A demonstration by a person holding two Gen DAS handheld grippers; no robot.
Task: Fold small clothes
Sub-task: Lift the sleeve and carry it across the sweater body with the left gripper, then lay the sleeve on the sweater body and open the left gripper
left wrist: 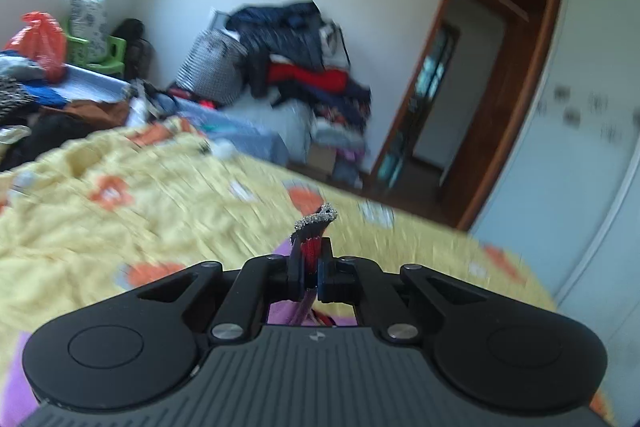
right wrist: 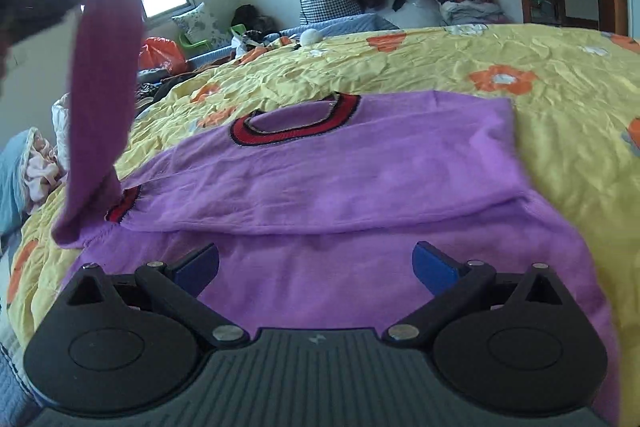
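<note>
Up front in the left wrist view, the left tongs are clenched on the red-striped cuff of a purple sweater, probably so the sleeve can swing over the body. Background's blurry: yellow flowered bedspread, clothes pile, wooden doorway.

Right wrist view: right tongs released, hovering over the sweater lying flat on the bed, the sleeve hanging from above at left.

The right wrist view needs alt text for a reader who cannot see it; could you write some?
A purple top with a red collar lies on a yellow flowered bedspread, its sleeve lifted at left. The open right gripper hovers over it.
</note>
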